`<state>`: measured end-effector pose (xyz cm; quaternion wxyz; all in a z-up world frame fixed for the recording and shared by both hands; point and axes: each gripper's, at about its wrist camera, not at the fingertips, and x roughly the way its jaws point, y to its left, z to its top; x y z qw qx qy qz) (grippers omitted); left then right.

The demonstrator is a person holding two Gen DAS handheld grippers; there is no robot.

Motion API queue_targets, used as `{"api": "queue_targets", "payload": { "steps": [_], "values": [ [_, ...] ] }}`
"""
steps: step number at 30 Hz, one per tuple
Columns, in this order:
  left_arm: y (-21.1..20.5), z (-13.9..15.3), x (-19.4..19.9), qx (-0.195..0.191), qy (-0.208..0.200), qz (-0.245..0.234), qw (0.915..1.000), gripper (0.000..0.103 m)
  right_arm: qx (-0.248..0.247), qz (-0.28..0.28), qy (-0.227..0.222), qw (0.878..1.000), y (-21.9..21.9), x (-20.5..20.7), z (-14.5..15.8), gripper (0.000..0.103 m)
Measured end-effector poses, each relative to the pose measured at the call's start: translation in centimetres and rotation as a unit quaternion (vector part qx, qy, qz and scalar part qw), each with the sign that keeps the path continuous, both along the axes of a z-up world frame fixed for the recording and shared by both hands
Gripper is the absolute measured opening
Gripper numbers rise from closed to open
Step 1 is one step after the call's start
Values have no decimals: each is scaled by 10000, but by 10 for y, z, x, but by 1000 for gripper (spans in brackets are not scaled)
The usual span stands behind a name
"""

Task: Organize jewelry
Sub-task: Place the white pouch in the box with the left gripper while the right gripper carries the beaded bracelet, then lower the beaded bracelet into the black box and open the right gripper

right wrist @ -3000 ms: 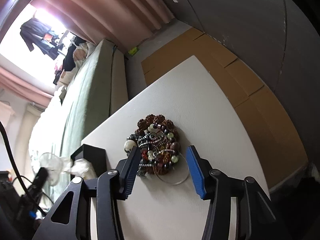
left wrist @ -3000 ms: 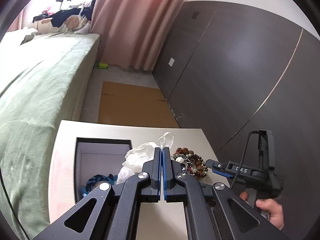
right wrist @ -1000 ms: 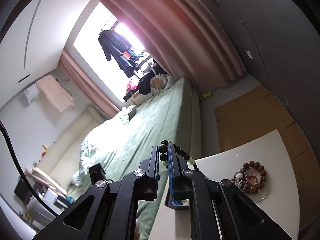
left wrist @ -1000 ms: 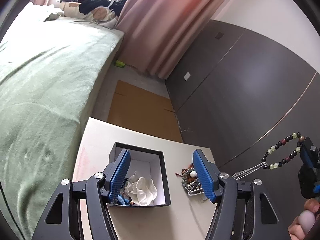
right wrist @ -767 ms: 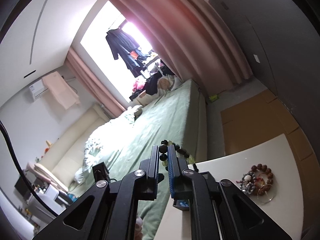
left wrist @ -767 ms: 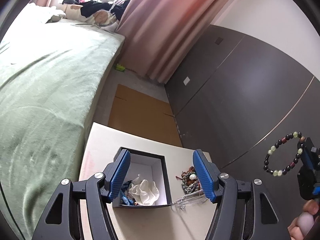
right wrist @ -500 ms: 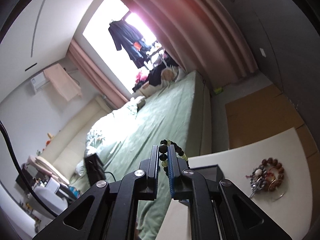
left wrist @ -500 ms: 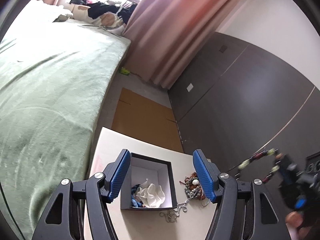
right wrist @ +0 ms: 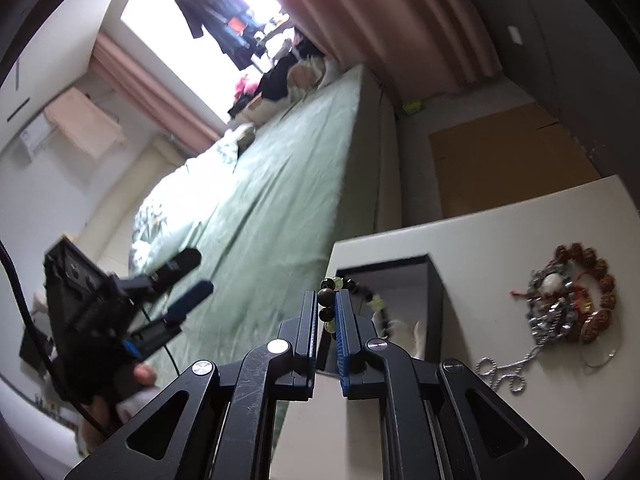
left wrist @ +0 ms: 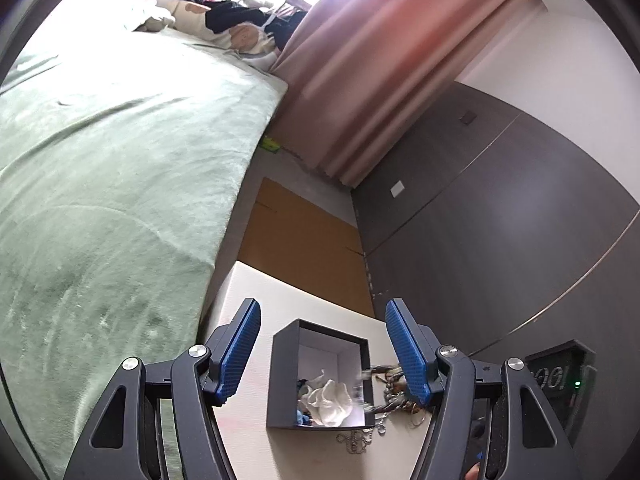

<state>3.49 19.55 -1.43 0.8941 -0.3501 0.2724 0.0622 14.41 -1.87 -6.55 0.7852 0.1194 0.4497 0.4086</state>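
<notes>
A black box with a white inside (left wrist: pixel 320 364) stands on the white table (left wrist: pixel 256 288); a crumpled white bag (left wrist: pixel 328 396) and blue beads lie in it. My left gripper (left wrist: pixel 322 346) is open and empty, held high above the box. My right gripper (right wrist: pixel 328 312) is shut on a bracelet of dark and pale green beads (right wrist: pixel 352 292), which hangs over the box (right wrist: pixel 434 292). A pile of brown bead bracelets and silver chains (right wrist: pixel 568 300) lies on the table right of the box; it also shows in the left wrist view (left wrist: pixel 396 396).
A bed with a green cover (left wrist: pixel 100 160) runs along the table's left side. A dark wardrobe wall (left wrist: pixel 500 240) stands to the right. Flat cardboard (left wrist: pixel 304 240) lies on the floor beyond the table. Pink curtains (left wrist: pixel 360 80) hang at the back.
My left gripper let go of the white bag into the box, opened and rose. My right gripper shut on the beaded bracelet, lifted it from the pile and carried it over the box.
</notes>
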Motion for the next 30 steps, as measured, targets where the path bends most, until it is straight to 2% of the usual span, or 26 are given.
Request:
{"api": "queue_targets", "payload": {
  "steps": [4,6,7,8,15,19,24,28,30],
  "values": [
    [-1,0,-1,26,44,6,10000,66,-185,20,205,9996,-2,2,-6,13],
    [-3,0,0,40,56,-15,10000,66,-127,-120,188,9997,-15,3,-2,26],
    [-5,0,0,53,64,-25,10000,66,-99,-234,134,9996,-24,3,2,38],
    [-7,0,0,67,71,-41,9999,66,-69,-344,73,9994,-32,4,6,43],
    [-38,-3,9,248,196,-374,9988,66,-5,-850,46,9964,-85,2,16,43],
    [-61,-4,11,419,245,-611,9970,66,110,-1085,208,9938,-114,1,14,43],
    [-91,-7,17,614,338,-843,9940,66,195,-1287,217,9913,-134,1,22,44],
    [-113,-10,21,675,390,-1033,9916,66,227,-1450,201,9890,-154,-1,24,58],
    [-128,-14,26,758,449,-1181,9891,66,220,-1532,221,9877,-161,0,23,58]
  ]
}}
